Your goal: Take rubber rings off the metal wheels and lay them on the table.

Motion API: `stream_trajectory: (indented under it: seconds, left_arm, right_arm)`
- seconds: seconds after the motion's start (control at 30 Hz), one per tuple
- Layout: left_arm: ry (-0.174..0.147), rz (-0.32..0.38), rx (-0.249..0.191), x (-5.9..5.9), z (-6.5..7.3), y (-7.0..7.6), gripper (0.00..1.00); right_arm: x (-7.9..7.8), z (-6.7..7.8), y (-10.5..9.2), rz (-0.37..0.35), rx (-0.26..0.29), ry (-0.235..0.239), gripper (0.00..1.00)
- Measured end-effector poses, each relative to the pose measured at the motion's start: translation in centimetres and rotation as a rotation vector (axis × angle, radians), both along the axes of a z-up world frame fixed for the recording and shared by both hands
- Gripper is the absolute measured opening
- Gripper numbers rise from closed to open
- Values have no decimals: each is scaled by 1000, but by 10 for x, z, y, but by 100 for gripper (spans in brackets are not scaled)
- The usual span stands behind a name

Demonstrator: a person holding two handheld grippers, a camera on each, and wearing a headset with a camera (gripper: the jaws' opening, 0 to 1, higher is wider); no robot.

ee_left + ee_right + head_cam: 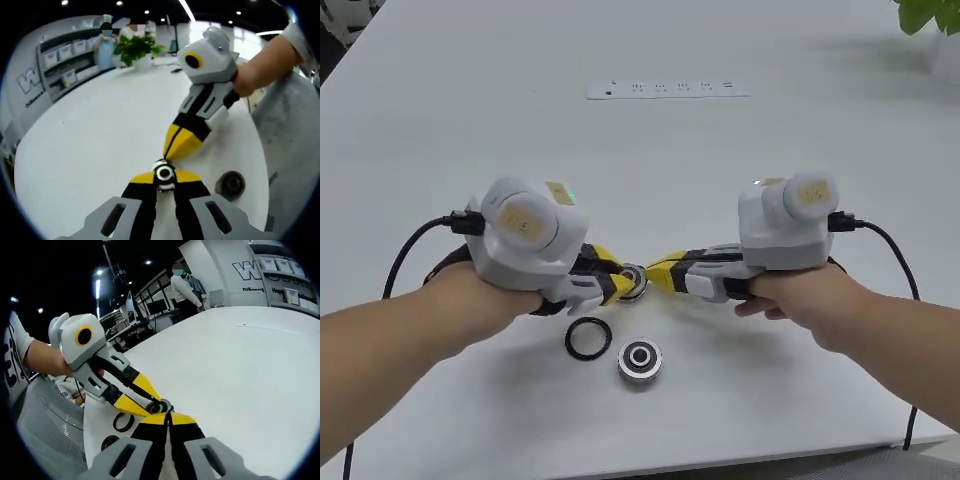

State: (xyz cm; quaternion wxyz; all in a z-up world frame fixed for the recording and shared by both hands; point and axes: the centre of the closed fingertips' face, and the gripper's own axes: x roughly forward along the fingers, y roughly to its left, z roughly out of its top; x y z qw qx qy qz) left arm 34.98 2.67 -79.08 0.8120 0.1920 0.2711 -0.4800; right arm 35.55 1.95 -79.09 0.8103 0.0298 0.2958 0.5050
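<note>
Head view: a white table (770, 150) fills the frame, with a power strip (670, 90) lying far back and the leaves of a plant (930, 12) at the far right corner. The near edge runs just below the work, and the rest of the top lies open on every side. The left hand (485, 295) and right hand (800, 295) come in low from either side, and the 2 tools point at each other, tips meeting above the table near its front. The left gripper (620, 285) is clamped on the held wheel (632, 280). The right gripper (655, 272) touches that wheel with its jaws pressed together. A loose ring (588, 338) lies flat on the table just below them, and a second wheel (640, 360) lies beside it, apart from it.

Left gripper view: the left gripper (165, 176) pinches the held wheel (164, 173) between its yellow tips. The right gripper (169, 154) slants down from the upper right, its tips closed to a point at the wheel's rim; whether rubber is caught between them cannot be told. The second wheel (230, 184) lies to the right, near the table edge. Beyond, the bare table (90, 140) runs back to the plant (137, 49), with shelves (60, 60) along the wall.

Right gripper view: the right gripper (167, 419) has its tips shut tight against the held wheel (160, 406), which the left gripper (159, 407) grips. The loose ring (122, 422) and second wheel (109, 442) lie to the left by the table edge, next to a grey mesh chair (45, 425). Open table (240, 365) spreads to the right, and a person (185, 287) stands at the back.
</note>
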Motion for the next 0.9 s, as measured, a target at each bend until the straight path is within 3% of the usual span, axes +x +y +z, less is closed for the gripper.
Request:
stream_trajectory:
  seconds: [0.9]
  left_arm:
    - [2, 6, 3, -1, 0, -1, 13]
  right_arm:
    - [-6, 3, 7, 22, 13, 17, 0]
